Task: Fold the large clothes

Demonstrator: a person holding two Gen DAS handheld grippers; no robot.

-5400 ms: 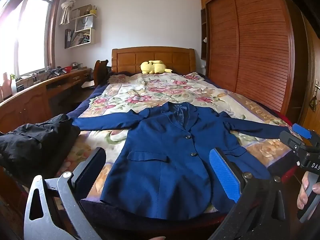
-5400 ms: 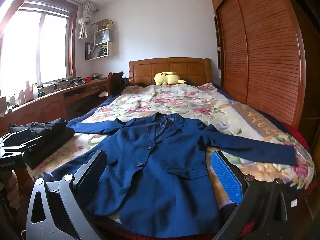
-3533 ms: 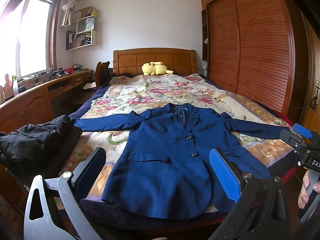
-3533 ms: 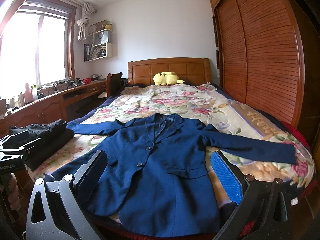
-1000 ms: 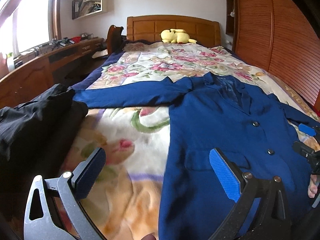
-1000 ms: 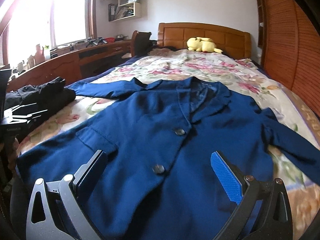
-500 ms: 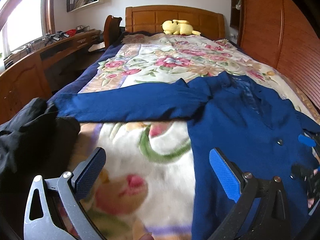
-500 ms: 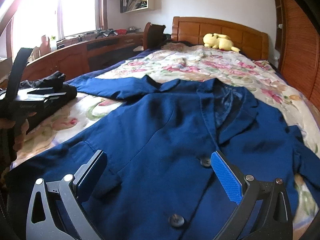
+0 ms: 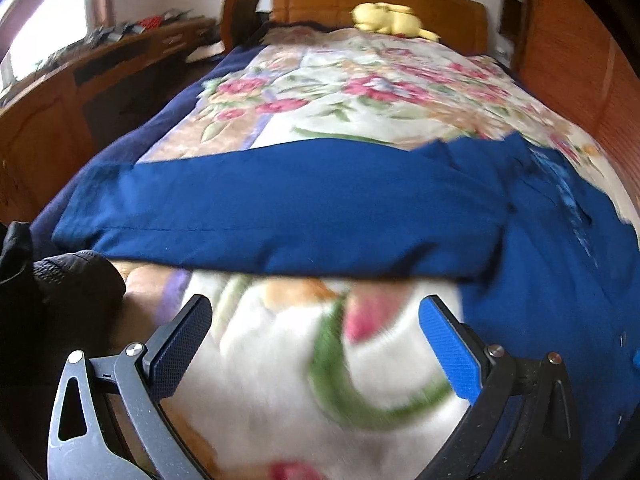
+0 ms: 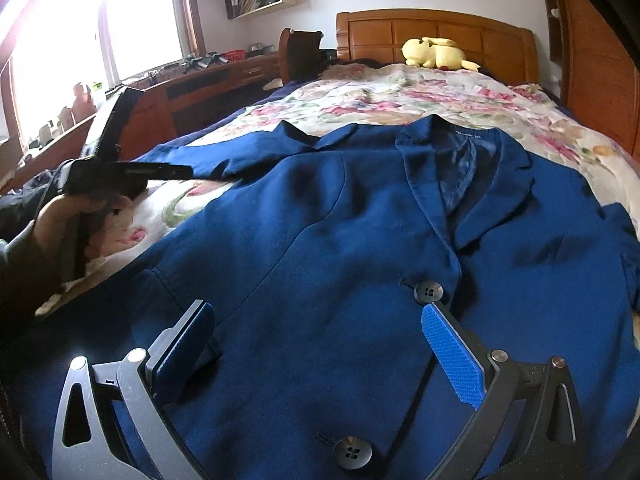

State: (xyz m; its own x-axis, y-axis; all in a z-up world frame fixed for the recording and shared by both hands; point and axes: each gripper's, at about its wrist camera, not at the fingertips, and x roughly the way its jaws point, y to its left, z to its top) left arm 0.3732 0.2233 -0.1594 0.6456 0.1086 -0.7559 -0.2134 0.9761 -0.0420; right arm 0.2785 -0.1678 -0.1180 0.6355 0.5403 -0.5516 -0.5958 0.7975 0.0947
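Fingers of both grippers gape above jacket on floral bedspread.

Home bedroom, bed, wooden headboard

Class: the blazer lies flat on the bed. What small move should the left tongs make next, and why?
Probably ease the left tongs forward and close on the blazer sleeve: they are open and empty over bare bedspread, with the sleeve stretched out just ahead.
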